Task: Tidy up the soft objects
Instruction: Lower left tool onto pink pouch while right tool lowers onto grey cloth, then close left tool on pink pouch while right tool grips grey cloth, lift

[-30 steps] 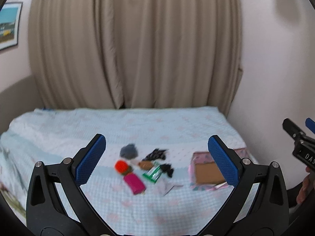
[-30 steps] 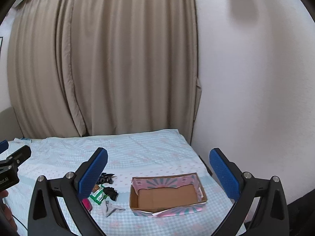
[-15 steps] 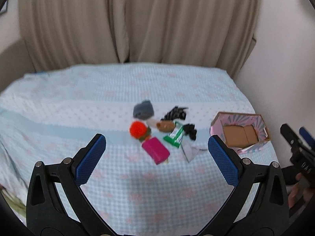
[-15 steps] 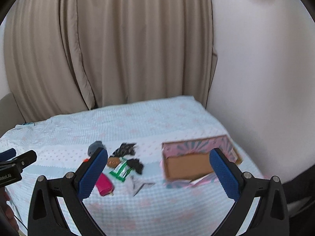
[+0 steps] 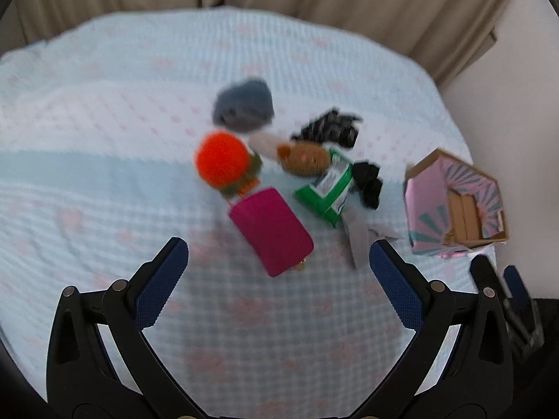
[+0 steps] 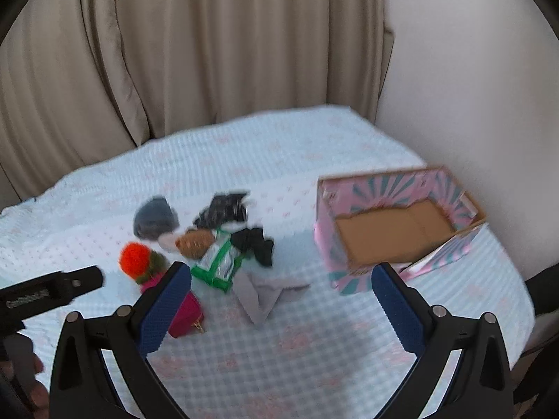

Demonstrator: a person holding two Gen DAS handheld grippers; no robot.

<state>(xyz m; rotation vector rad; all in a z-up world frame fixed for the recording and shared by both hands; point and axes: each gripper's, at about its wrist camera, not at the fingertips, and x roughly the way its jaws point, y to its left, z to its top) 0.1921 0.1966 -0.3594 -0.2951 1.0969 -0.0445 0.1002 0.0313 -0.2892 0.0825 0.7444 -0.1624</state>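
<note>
A pile of soft things lies on the light blue bedspread (image 5: 104,181): an orange pompom toy (image 5: 222,164), a magenta pouch (image 5: 270,232), a brown plush (image 5: 304,159), a green packet (image 5: 326,188), a grey cloth (image 5: 244,106), black fabric pieces (image 5: 328,129) and a grey scrap (image 5: 356,234). An open pink patterned box (image 5: 454,206) stands to their right. My left gripper (image 5: 279,276) is open and empty just in front of the pouch. My right gripper (image 6: 281,300) is open and empty above the grey scrap (image 6: 258,295), left of the box (image 6: 394,230).
Beige curtains (image 6: 192,52) hang behind the bed and a pale wall (image 6: 471,87) borders its right side. The left gripper's body (image 6: 45,293) shows at the left of the right wrist view; the right one (image 5: 506,289) shows at the lower right of the left view.
Both grippers have tilted down and moved closer to the bed; the pile and the box now look larger and nearer. Both stay open.
</note>
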